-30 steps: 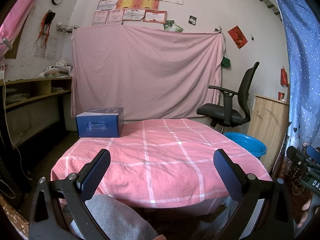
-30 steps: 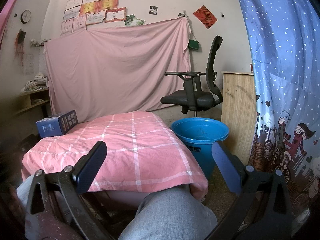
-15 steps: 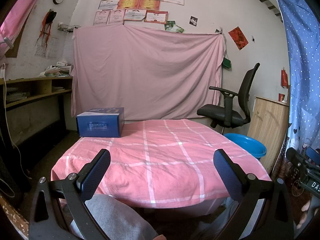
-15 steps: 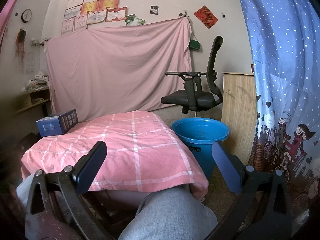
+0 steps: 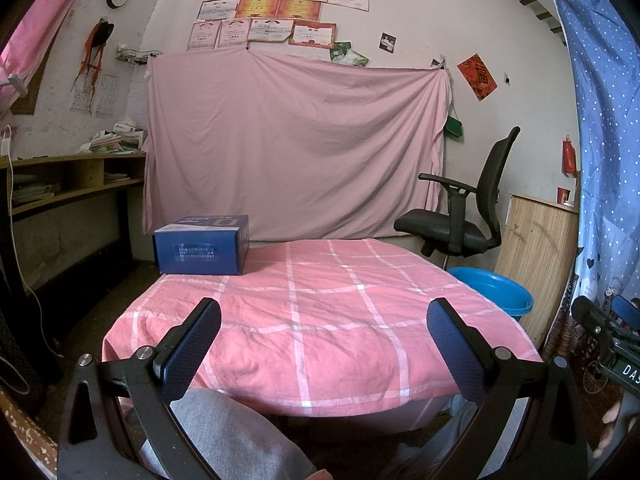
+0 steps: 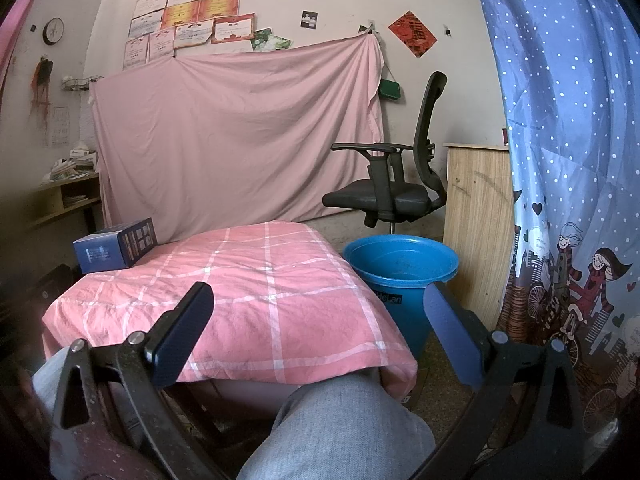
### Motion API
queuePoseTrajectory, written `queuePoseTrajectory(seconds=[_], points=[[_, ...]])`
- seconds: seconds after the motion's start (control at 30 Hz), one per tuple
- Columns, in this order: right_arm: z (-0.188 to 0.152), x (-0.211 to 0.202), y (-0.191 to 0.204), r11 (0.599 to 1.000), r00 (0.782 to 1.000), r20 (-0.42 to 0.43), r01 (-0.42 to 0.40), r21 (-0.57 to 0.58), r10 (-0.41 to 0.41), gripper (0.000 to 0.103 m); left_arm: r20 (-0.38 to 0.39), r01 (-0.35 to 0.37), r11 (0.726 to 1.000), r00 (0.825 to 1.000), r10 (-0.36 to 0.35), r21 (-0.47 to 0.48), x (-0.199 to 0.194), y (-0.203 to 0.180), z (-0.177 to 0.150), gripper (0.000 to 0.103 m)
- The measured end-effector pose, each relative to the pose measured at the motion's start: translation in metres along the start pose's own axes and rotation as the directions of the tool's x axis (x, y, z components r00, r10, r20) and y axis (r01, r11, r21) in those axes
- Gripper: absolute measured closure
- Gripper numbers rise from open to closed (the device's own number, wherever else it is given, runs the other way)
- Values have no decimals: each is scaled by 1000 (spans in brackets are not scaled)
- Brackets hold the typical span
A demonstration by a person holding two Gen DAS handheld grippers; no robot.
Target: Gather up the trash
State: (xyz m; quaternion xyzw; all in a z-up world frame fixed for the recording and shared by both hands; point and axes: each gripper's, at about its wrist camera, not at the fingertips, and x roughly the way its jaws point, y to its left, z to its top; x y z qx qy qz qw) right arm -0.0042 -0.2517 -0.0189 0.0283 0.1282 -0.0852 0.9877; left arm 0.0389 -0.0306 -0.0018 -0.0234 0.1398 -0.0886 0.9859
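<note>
Almost nothing has changed in the last second. Both views look the same as before, just a tiny bit shifted. So I have not started picking up anything.

My left gripper (image 5: 323, 334) is spread wide and holds nothing. My right gripper (image 6: 318, 320) is spread wide too, and it is empty. Both hang low in front of the table (image 5: 360, 340), near my knees (image 6: 340, 424).

The table has a pink checked cloth on it. The only thing on it is a blue box (image 5: 202, 245) at the far left corner. It looks shut, so I cannot tell what is inside. I see no loose trash on the cloth.

A blue bucket (image 6: 400, 268) stands on the floor just beside the right edge of the table. I think it is the place for trash. From here the part of the inside I can see looks empty, but I cannot see its bottom.

I think the box may be the trash, but I am not sure. If it is, my left gripper is on its side of the table.
</note>
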Motion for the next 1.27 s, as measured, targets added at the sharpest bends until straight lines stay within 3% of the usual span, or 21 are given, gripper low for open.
queuePoseTrajectory(seconds=[1.27], points=[[-1,-1,2,1000,1000,-3,-6,-9,6,0,3,-10,1000,1000,10,-7,-3,-13,-1,2]])
